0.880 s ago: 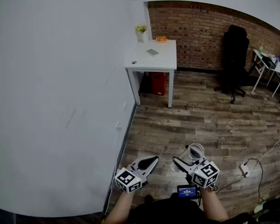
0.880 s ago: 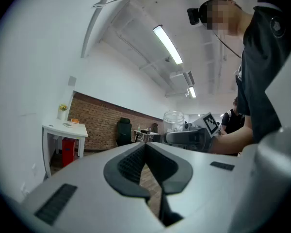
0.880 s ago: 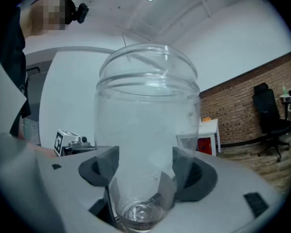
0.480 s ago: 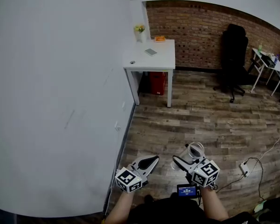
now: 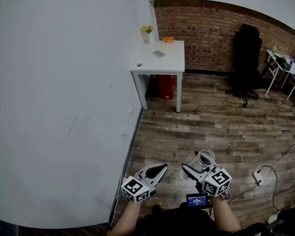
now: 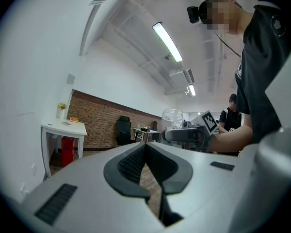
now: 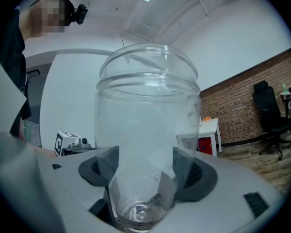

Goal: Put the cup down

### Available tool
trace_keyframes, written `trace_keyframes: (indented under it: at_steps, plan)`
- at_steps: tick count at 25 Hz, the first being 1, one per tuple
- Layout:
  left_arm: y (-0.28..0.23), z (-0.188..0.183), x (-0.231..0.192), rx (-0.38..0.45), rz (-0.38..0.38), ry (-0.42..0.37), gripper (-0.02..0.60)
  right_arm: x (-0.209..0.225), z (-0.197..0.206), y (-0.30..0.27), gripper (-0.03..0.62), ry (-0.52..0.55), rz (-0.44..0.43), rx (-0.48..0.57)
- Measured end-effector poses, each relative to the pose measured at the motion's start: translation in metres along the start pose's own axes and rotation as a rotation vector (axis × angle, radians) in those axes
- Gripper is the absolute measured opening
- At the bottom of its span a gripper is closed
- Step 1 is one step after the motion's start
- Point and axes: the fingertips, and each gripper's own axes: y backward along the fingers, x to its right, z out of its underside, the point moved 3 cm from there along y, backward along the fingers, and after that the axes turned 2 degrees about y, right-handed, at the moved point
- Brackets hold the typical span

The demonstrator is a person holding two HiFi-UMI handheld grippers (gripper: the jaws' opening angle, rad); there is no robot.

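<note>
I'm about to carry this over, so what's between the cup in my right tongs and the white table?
Only bare wooden floor lies between the cup held in the right tongs and the white table; the head view shows it.

**Brick and Boards**

A white wall (image 5: 64, 82) meets a brick wall (image 5: 206, 28) over a wood floor (image 5: 211, 127). A white table (image 5: 160, 63) stands in the corner, a red bin (image 5: 166, 86) beneath it and a black chair (image 5: 247, 58) nearby. A strip light (image 6: 167, 41) glows overhead.

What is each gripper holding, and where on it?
Right gripper clamps the clear cup, upright, by its lower sides near the base; left gripper holds nothing.
</note>
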Motion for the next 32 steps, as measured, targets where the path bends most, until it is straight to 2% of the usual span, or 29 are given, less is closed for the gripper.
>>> trace_keyframes:
  at_steps: [8,20,26,32]
  plan:
    - [-0.008,0.001,0.001,-0.009,-0.001,-0.004,0.009,0.006,0.001,0.004,0.354,0.0,-0.004,0.002]
    - [-0.052,-0.002,0.009,-0.02,-0.008,-0.021,0.009,0.044,-0.004,0.02,0.354,-0.004,-0.027,0.011]
    - [-0.076,-0.004,0.012,0.019,-0.043,0.029,0.009,0.07,-0.005,0.035,0.354,-0.006,-0.05,0.005]
    - [-0.091,-0.004,-0.001,0.014,-0.07,0.023,0.009,0.094,-0.003,0.036,0.354,-0.026,-0.047,-0.002]
